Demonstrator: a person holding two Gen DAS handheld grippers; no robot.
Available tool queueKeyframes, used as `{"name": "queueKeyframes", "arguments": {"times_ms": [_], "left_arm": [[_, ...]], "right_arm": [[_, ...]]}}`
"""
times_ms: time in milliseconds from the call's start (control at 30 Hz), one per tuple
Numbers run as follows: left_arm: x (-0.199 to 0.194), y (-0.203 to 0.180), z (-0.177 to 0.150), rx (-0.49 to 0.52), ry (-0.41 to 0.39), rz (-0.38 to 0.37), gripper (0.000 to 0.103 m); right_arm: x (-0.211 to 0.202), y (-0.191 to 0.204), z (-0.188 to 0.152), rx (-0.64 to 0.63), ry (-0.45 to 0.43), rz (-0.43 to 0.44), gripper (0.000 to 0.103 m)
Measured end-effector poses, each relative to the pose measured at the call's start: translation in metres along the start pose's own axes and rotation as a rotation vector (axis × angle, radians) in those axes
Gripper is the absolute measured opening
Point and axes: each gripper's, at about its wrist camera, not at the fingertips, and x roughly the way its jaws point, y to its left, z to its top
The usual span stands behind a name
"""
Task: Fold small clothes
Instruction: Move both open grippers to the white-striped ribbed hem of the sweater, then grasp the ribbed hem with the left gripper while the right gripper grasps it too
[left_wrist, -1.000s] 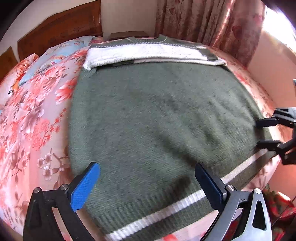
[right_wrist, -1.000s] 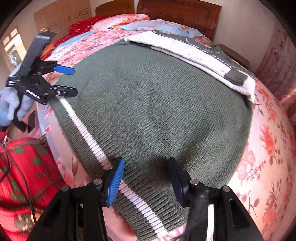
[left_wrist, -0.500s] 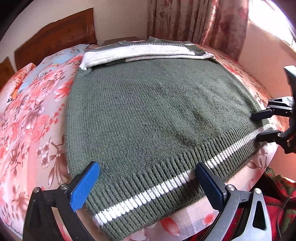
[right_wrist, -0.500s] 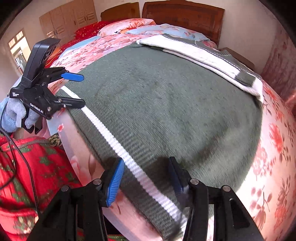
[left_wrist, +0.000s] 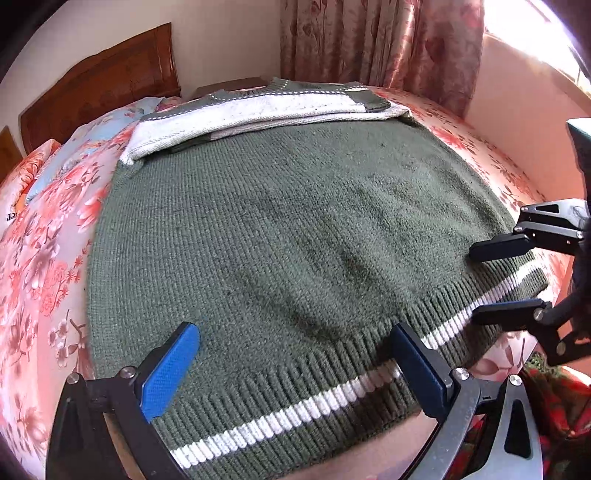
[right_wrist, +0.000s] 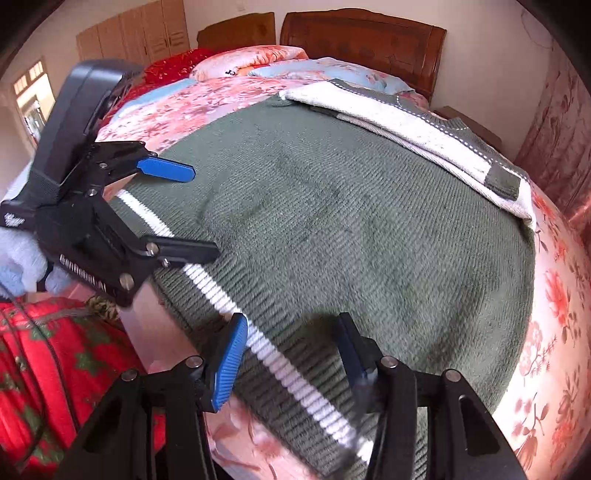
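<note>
A dark green knit sweater (left_wrist: 295, 221) lies flat on the bed, its white-striped ribbed hem (left_wrist: 295, 413) nearest me. Its white-and-green sleeves (left_wrist: 258, 110) are folded across the far end. My left gripper (left_wrist: 295, 365) is open, and its blue pads straddle the hem near the left corner. The right wrist view shows it at the left (right_wrist: 184, 210), held by a gloved hand (right_wrist: 18, 258). My right gripper (right_wrist: 291, 358) is open over the hem stripe (right_wrist: 280, 365), with the fabric between its fingers and not pinched. It also shows at the right edge (left_wrist: 506, 280) of the left wrist view.
The floral pink bedsheet (left_wrist: 48, 258) surrounds the sweater. Pillows (right_wrist: 258, 59) and a wooden headboard (right_wrist: 362, 37) stand at the far end. Curtains (left_wrist: 369, 44) hang beyond, and a nightstand (left_wrist: 229, 85) sits in the corner. Red patterned cloth (right_wrist: 55, 369) lies below the bed's near edge.
Both grippers have come in closer and lower over the hem. The right gripper's fingers now reach over the hem corner, and the left gripper looms larger in the right wrist view.
</note>
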Motion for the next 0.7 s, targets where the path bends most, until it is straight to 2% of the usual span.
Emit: {"name": "queueKeyframes", "arguments": {"times_ms": [367,700], "left_arm": [[-0.006,0.007,-0.010,-0.014,0.000,0.012,0.103],[-0.014,0.013,-0.021,-0.020,-0.004,0.015,0.103]], "right_arm": [[-0.026,-0.011,-0.039,0.021,-0.007,-0.008,0.051],[-0.031,-0.011,-0.043,0.021,0.006,-0.027,0.051]]}}
